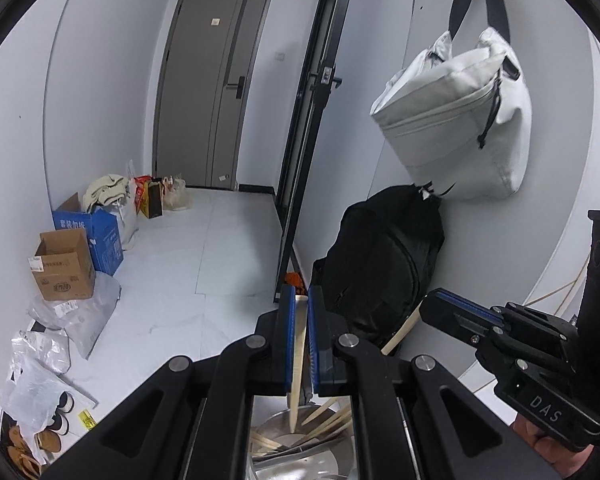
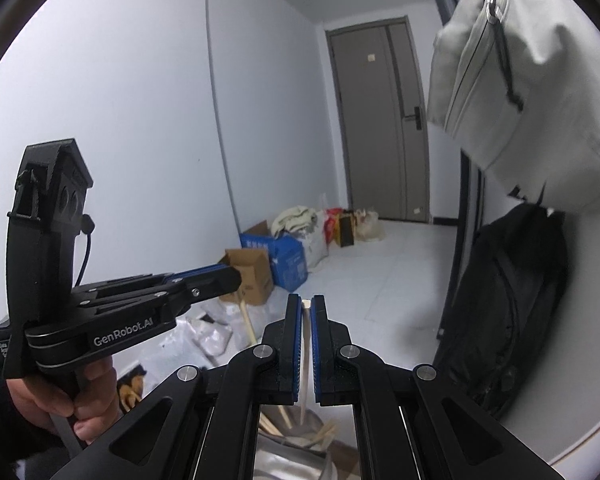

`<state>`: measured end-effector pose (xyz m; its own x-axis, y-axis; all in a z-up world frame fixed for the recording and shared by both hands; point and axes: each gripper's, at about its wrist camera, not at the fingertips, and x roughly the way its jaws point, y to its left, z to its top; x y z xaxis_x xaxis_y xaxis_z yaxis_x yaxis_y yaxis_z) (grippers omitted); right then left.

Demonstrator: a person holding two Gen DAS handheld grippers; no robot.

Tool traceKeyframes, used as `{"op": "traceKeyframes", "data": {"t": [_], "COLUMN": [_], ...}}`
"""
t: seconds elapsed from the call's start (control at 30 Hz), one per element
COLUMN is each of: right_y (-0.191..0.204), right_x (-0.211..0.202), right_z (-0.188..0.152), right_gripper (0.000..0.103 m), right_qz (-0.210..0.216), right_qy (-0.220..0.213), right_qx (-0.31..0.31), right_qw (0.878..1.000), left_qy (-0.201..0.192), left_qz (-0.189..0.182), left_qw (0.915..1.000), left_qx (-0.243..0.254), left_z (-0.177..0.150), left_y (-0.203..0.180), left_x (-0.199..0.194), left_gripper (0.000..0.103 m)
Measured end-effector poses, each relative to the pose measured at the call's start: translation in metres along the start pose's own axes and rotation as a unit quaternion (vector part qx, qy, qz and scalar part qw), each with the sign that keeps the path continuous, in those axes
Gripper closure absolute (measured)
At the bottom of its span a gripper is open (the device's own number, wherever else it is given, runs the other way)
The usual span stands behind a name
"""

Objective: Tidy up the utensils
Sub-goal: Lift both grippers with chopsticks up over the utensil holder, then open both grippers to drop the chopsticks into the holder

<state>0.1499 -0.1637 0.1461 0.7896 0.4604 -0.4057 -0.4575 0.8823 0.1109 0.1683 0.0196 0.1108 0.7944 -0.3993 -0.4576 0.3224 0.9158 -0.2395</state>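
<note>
While each tool grips 1 chopstick, left tool (image 1: 299,344) and right tool (image 2: 306,350) hang above the metal bowl (image 1: 300,436) of loose chopsticks (image 1: 328,420); thin, tilted sticks could slip through the pads and fall outside it.

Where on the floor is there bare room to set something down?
The white tiled floor is bare from the grey door toward the grippers. The left wall is crowded with cardboard boxes, plastic bags and shoes. A black backpack fills the right wall's foot.
</note>
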Motion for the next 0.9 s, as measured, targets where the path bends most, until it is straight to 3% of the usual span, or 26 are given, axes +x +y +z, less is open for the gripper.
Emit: {"op": "traceKeyframes", "data": {"t": [0.4,0.8,0.83,0.9], "right_y": [-0.005,-0.031,-0.034,-0.041], "right_x": [0.036,0.053,0.052,0.048], "right_z": [-0.016,-0.035,-0.036,-0.037], "right_gripper": [0.099,0.096,0.095,0.093], "right_qz": [0.016,0.06,0.062,0.074], "right_qy": [0.038,0.062,0.06,0.059], "right_qx": [-0.002,0.065,0.076,0.1], "right_qw": [0.999,0.994,0.993,0.99], "left_qy": [0.025,0.094,0.1,0.115], "left_qz": [-0.011,-0.076,-0.082,-0.086], "left_qw": [0.9996,0.9923,0.9912,0.9893], "left_qx": [-0.002,-0.028,-0.03,-0.027], "left_z": [-0.012,-0.028,-0.028,-0.028], "left_y": [0.006,0.021,0.021,0.021], "left_x": [0.024,0.041,0.042,0.044], "left_gripper": [0.101,0.101,0.1,0.084]}}
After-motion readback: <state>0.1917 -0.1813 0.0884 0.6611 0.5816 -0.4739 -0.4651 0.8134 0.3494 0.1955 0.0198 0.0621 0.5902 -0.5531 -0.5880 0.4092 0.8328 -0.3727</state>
